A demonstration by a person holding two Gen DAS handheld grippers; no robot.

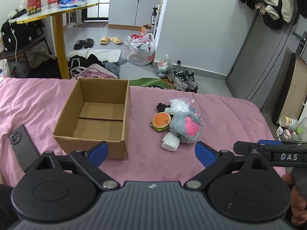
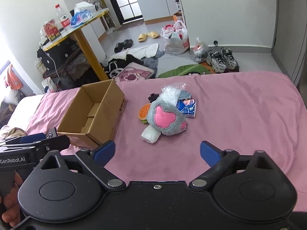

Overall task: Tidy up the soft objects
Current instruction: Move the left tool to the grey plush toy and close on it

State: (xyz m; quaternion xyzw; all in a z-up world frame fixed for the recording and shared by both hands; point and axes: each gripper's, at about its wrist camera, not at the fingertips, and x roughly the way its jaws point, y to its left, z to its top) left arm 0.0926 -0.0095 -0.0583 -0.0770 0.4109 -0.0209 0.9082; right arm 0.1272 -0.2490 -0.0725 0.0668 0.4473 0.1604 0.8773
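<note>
A cardboard box (image 1: 92,118) stands open and empty on the pink bedspread (image 1: 220,115), its far wall close to the bed's foot edge. To the right of the box, apart from it by a bare strip of spread, lies the heap of soft things: a grey plush paw (image 1: 185,127) with a pink pad, a burger toy (image 1: 161,121) touching its box-side flank, a white packet (image 1: 170,141) at its near side, and a blue packet (image 2: 187,106) on its far right. Right of the heap the spread runs clear to the bed's edge. A black phone (image 1: 22,145) lies left of the box. The left gripper (image 1: 151,152) hovers near the box's near-right corner, jaws spread wide and holding nothing; the right gripper (image 2: 157,151) hangs before the heap, likewise released.
</note>
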